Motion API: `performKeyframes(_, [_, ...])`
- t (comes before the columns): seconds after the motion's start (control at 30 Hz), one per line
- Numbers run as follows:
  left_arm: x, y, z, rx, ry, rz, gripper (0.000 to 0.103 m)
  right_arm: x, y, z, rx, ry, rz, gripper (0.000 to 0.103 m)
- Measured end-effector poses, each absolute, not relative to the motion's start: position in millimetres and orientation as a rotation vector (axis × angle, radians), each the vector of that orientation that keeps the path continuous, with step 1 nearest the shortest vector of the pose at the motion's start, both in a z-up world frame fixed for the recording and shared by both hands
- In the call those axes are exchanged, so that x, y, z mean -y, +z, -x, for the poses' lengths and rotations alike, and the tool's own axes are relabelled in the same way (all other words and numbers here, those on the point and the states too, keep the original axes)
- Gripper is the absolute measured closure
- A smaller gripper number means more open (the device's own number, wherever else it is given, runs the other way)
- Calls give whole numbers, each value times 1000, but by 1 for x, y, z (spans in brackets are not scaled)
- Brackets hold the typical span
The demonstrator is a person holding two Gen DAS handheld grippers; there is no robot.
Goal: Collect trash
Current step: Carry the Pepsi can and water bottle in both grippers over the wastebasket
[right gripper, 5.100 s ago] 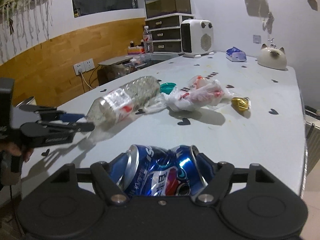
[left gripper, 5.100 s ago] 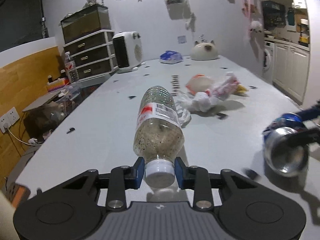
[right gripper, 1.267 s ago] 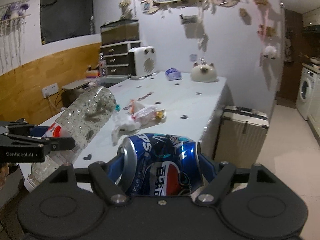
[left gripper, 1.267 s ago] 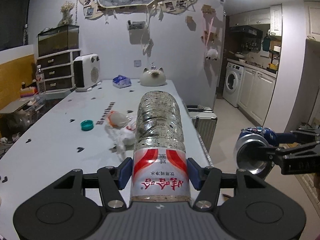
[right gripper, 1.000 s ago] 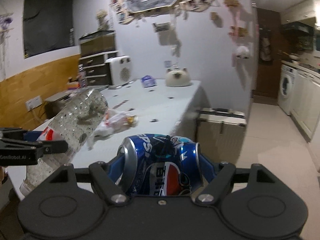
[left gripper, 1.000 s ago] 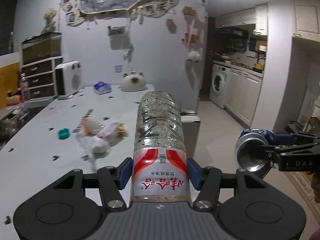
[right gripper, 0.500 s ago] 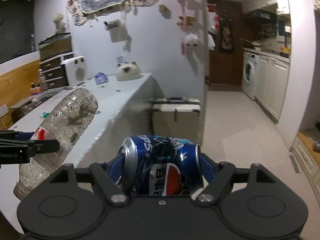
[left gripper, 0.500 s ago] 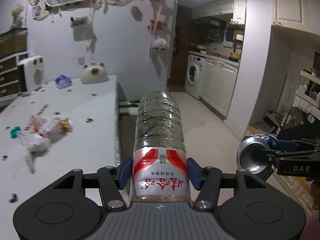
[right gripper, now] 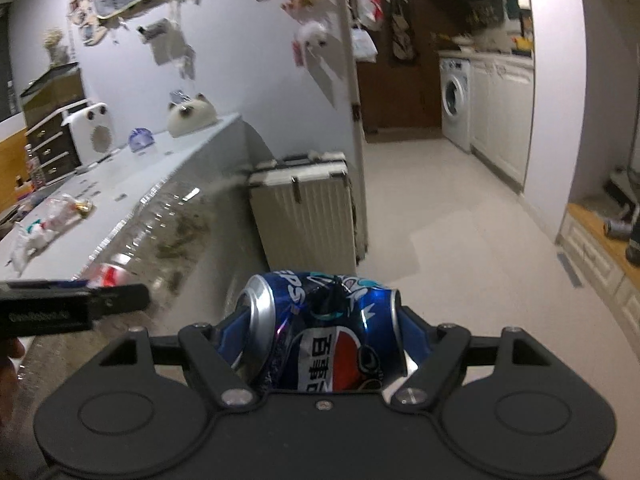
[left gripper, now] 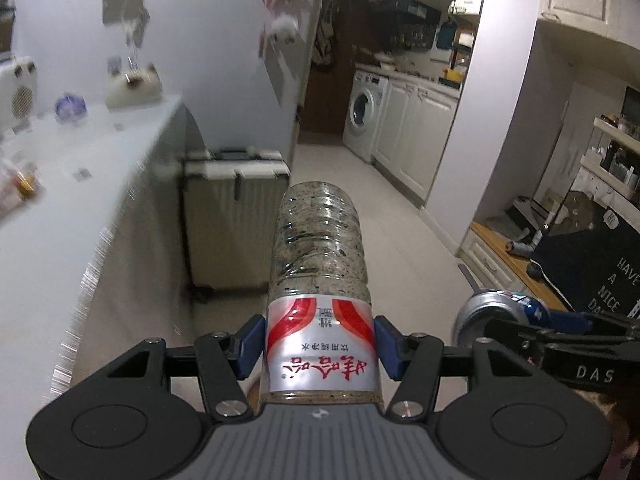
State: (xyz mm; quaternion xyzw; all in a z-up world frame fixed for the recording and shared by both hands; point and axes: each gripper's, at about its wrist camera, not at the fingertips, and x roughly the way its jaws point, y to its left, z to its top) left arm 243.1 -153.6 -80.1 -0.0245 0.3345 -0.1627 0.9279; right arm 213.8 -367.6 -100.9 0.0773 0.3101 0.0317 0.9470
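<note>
My left gripper [left gripper: 318,346] is shut on a clear plastic bottle [left gripper: 319,260] with a red and white label, its base pointing away over the floor. The right gripper [right gripper: 322,332] is shut on a dented blue soda can [right gripper: 328,330] lying crosswise between the pads. In the left wrist view the can [left gripper: 486,314] and right gripper show at lower right. In the right wrist view the bottle [right gripper: 160,236] and left gripper fingers [right gripper: 72,304] blur at left. Crumpled plastic wrappers [right gripper: 48,220] and a gold wrapper [right gripper: 84,206] lie on the white table [right gripper: 132,196].
A cream ribbed suitcase [right gripper: 308,216] stands against the table end by the wall. Pale tiled floor [right gripper: 452,232] stretches ahead toward a washing machine [right gripper: 456,104] and white cabinets. At right are a low wooden step [left gripper: 504,256] and a dark sign board [left gripper: 592,264].
Both grippers have swung right, away from the table, and dropped lower, still gripping bottle and can. The floor, suitcase and kitchen now fill the views; the table has slid to the left edge.
</note>
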Motion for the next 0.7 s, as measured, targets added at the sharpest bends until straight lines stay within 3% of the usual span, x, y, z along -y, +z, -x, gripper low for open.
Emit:
performKeyframes(0.37, [179, -207, -328, -885, -279, 76, 44, 378, -221, -288, -807, 42, -264, 25])
performKeyframes(0.7, [180, -356, -408, -1178, -253, 144, 44, 381, -354, -357, -1048, 35, -330, 25])
